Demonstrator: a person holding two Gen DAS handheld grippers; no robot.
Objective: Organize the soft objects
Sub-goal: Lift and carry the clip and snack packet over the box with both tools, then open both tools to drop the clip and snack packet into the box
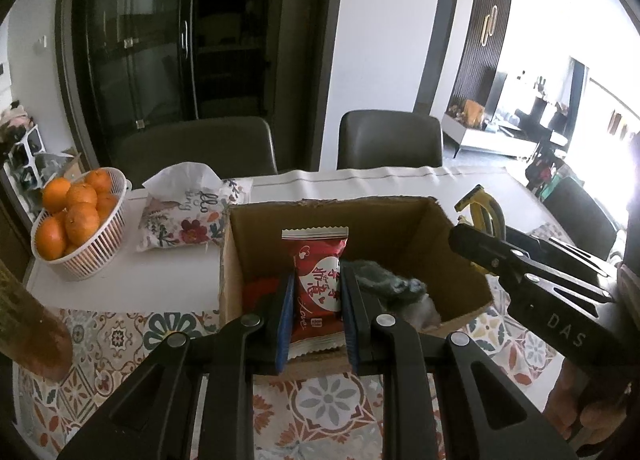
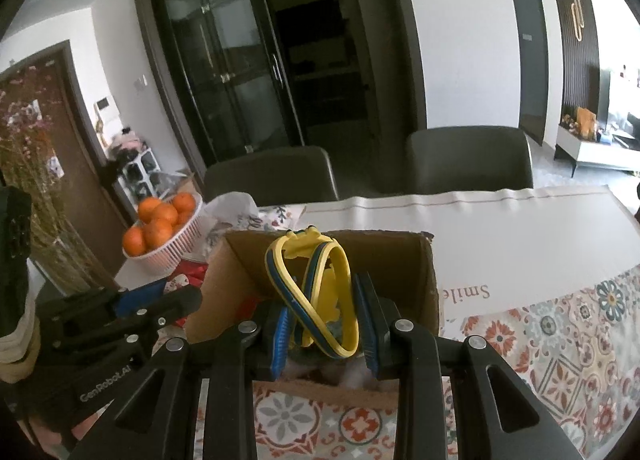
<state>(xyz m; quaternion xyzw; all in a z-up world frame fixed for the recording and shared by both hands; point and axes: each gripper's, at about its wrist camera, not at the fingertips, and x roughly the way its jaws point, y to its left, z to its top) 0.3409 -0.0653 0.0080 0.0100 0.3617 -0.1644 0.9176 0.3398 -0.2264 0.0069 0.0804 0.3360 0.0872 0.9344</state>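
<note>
Left claw (image 1: pixel 316 296) pinches a red packet (image 1: pixel 318 284), right claw (image 2: pixel 324 324) a yellow band (image 2: pixel 312 292), both over the box (image 1: pixel 404 228); oranges (image 1: pixel 74 212) and tissues (image 1: pixel 184 212) at left.

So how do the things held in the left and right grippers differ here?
The left gripper is shut on a red snack packet, a flat sealed pouch with printed lettering; the right gripper is shut on a yellow and blue band, an open twisted loop. The packet stands upright and straight; the band bows up above the gripper. Both are held over the open cardboard box.
</note>
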